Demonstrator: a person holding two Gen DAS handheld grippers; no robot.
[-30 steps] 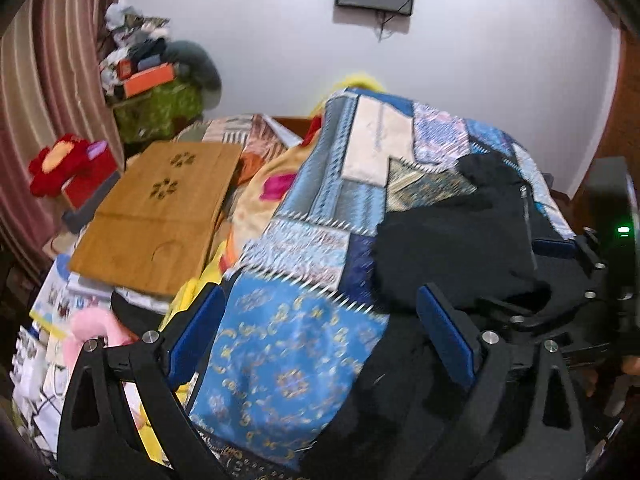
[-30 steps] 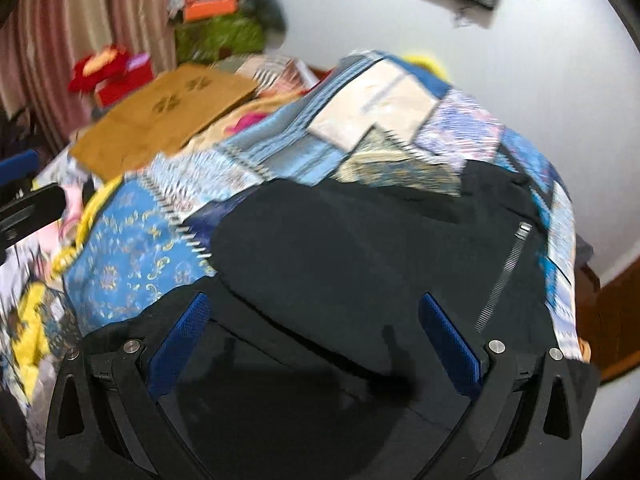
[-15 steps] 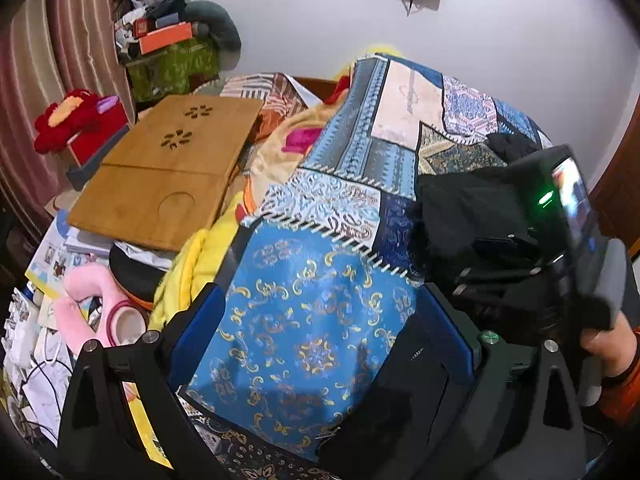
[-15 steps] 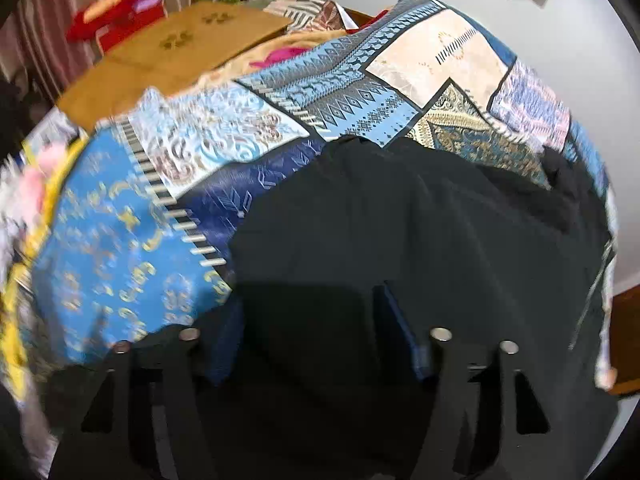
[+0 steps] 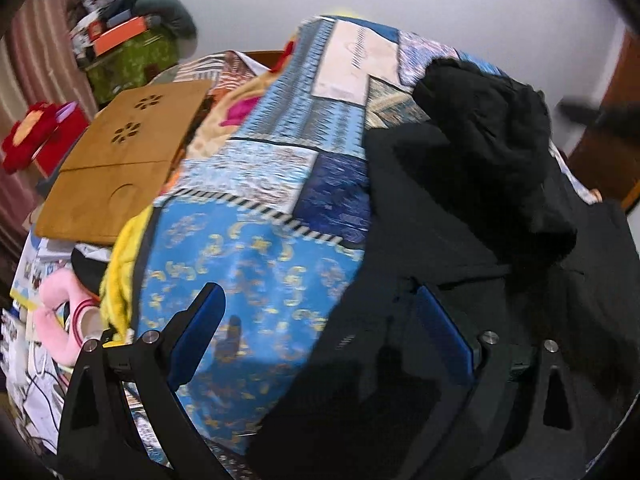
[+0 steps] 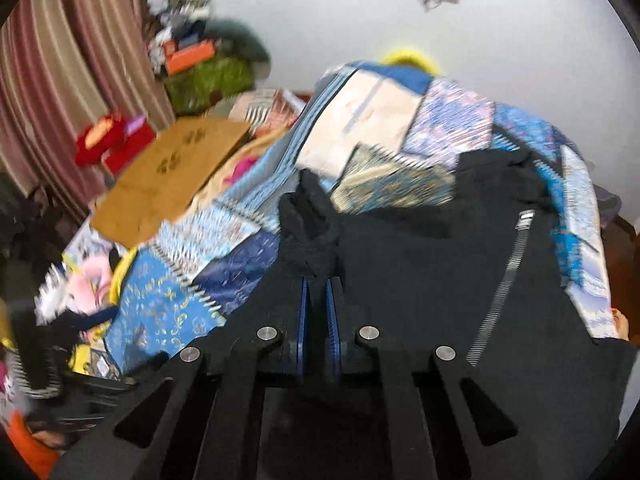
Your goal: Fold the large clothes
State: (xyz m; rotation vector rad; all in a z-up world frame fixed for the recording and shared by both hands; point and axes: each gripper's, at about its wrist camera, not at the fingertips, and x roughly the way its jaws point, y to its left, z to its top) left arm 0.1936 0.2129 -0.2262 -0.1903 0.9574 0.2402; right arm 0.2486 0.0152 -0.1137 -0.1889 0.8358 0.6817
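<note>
The black jacket (image 6: pixel 420 264) is lying rumpled across the patchwork quilt (image 5: pixel 256 216) on the bed, soft, limp and probably fairly heavy, so hems and edges are giving the surest hold. The right gripper (image 6: pixel 316 304) is pinching a bunched fold, apparently lifting it, jaws nearly together. The left gripper (image 5: pixel 320 336) is hovering wide apart and empty, angling down at the jacket's near edge.
</note>
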